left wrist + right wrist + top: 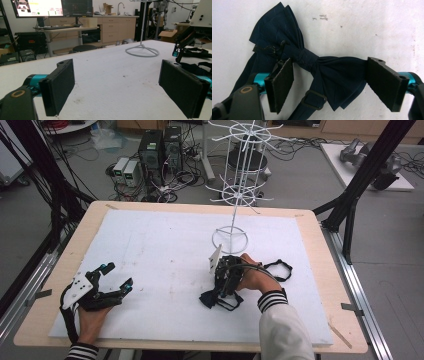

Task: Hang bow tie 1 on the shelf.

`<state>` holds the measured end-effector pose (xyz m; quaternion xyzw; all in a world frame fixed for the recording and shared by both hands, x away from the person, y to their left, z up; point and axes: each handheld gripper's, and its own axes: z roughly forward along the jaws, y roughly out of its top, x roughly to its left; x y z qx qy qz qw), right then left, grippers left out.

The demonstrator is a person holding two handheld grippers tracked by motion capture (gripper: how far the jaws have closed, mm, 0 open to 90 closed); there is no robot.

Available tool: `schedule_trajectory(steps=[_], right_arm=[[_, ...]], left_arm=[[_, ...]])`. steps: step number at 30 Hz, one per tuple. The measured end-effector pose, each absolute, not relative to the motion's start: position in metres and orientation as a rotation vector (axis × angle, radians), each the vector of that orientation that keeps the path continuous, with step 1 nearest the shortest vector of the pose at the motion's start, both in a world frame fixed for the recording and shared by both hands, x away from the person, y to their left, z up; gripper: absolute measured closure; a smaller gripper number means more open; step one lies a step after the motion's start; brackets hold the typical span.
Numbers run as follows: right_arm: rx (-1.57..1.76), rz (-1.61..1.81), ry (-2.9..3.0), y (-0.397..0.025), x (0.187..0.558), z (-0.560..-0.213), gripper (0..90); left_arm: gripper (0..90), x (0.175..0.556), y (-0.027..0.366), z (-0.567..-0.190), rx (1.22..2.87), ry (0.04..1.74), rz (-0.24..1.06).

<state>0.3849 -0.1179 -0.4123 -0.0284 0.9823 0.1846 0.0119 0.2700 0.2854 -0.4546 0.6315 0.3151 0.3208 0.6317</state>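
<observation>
Overhead, right gripper (218,292) lowered onto a dark navy bow tie (207,298) near the white rack's ring base (229,239), its own view showed jaws spread wide astride the knot (305,58), nothing gripped, left gripper (117,276) gaped empty, well apart on the white mat (160,255).

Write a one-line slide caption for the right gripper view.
Open right gripper poised over a dark navy bow tie lying on the white table cover.
</observation>
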Motion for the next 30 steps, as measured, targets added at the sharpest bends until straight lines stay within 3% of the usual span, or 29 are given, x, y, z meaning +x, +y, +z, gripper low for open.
schedule_trajectory(steps=[11, 16, 17, 18, 19, 30], right_arm=[[-0.075, 0.510, 3.093, -0.1163, 0.3862, -0.4131, 31.8], [-0.122, 0.491, 3.095, -0.1163, 0.3869, -0.4123, 42.6], [-0.103, 0.468, 3.093, -0.1167, 0.3850, -0.4115, 49.7], [-0.103, 0.468, 3.093, -0.1167, 0.3850, -0.4115, 49.7], [-0.146, 0.482, 3.072, -0.1166, 0.3860, -0.4110, 55.7], [-0.173, 0.487, 3.047, -0.1182, 0.3809, -0.4064, 76.8]], left_arm=[[13.9, 0.2700, 0.2854, -0.4546, 1.444, 0.721, 0.734], [13.8, 0.2700, 0.2854, -0.4546, 1.444, 0.721, 0.733], [13.8, 0.2700, 0.2855, -0.4546, 1.445, 0.721, 0.734], [13.8, 0.2700, 0.2855, -0.4546, 1.444, 0.721, 0.733], [13.9, 0.2700, 0.2856, -0.4546, 1.445, 0.721, 0.734], [13.8, 0.2700, 0.2854, -0.4546, 1.444, 0.721, 0.734]])
